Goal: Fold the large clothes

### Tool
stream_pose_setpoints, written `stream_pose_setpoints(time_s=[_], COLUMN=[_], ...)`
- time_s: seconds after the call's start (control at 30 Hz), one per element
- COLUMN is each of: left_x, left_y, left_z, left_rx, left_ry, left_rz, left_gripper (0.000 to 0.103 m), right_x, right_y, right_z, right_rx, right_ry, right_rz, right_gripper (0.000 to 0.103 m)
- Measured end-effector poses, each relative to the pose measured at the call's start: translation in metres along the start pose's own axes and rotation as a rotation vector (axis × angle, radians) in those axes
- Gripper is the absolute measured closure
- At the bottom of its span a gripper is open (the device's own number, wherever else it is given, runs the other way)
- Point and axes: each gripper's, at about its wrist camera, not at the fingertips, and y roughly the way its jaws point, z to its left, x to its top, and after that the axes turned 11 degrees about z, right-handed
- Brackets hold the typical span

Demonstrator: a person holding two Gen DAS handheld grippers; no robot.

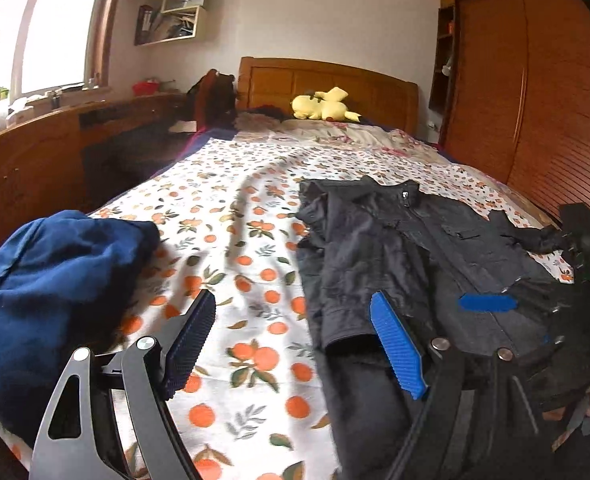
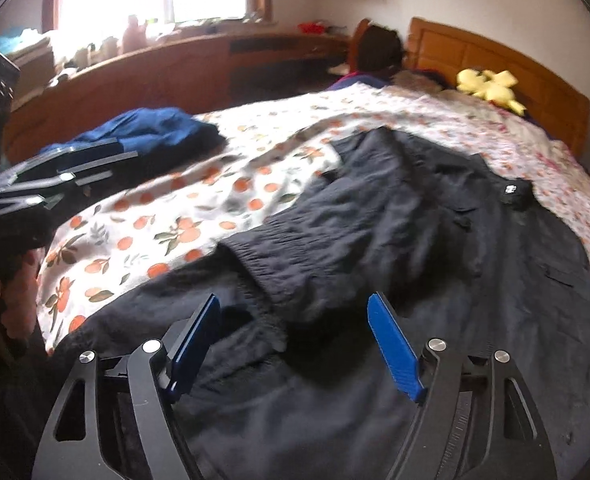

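Observation:
A large black jacket [image 1: 423, 248] lies spread on the bed's right side, collar toward the headboard; one sleeve is folded across its front, cuff [image 2: 295, 264] toward me. My left gripper [image 1: 295, 316] is open and empty, above the sheet at the jacket's left edge. My right gripper [image 2: 295, 320] is open and empty, just above the jacket's lower part near the sleeve cuff. The right gripper's blue pad also shows in the left wrist view [image 1: 487, 303]. The left gripper also shows in the right wrist view [image 2: 63, 172].
A crumpled blue garment [image 1: 51, 280] lies at the bed's left edge. The orange-print bedsheet [image 1: 231, 208] covers the bed. A yellow plush toy [image 1: 323, 106] lies by the wooden headboard [image 1: 327, 80]. A wardrobe [image 1: 535, 92] stands right, a wooden ledge [image 2: 167, 64] left.

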Motion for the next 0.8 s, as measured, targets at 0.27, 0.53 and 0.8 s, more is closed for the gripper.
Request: stream_pose_setpoints(time_s=[0.27,0.53,0.8], left_x=[-0.005,-0.008,-0.015], left_y=[-0.004,-0.004,-0.004], left_z=[0.012,0.008,-0.005], left_rx=[-0.009,-0.024,-0.034], left_ry=[-0.016,-0.017,0.012], left_rz=[-0.002,0.006,0.015], left_gripper=[0.021,0.021,0.021], right_x=[0.016,0.019,0.014], right_y=[0.051,0.063,0.061], right_z=[0.017,0.004,0.007], right_rx=[0.009,0.015,-0.049], right_ry=[-0.070,-0.024,-0.069], right_rz=[0.138,0.183,0.184], right_gripper=[0.035,0.055,0.081])
